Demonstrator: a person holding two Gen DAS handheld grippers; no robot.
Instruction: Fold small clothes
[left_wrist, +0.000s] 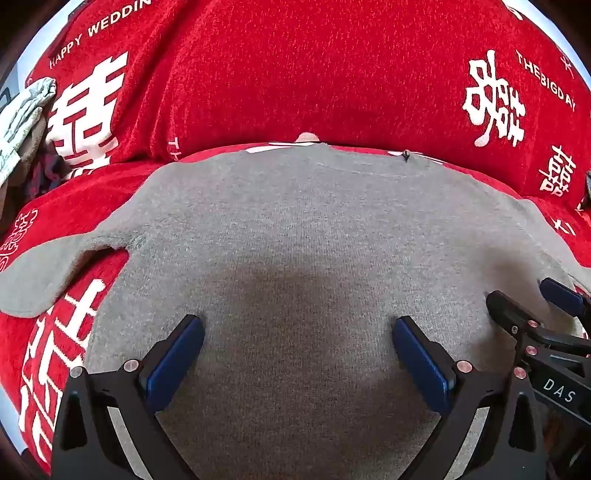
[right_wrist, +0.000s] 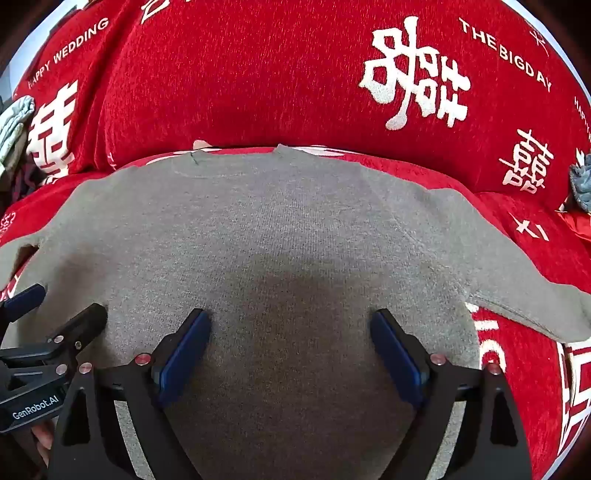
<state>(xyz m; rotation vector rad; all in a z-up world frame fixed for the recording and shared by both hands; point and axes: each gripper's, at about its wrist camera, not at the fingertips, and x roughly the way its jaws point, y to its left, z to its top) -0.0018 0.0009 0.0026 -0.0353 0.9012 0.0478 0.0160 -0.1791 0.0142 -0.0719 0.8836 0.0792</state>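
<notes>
Red chenille sofa cover is carrying our flat grey knit sweater; left tool and right tool are hovering agape, empty, risking bunching the knit.

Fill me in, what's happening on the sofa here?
A person holds two handheld grippers over a grey sweater spread flat on a red sofa cover. The left gripper and the right gripper are both open, side by side above the near part of the sweater, gripping nothing. No fold is made yet; both sleeves lie spread out.
</notes>
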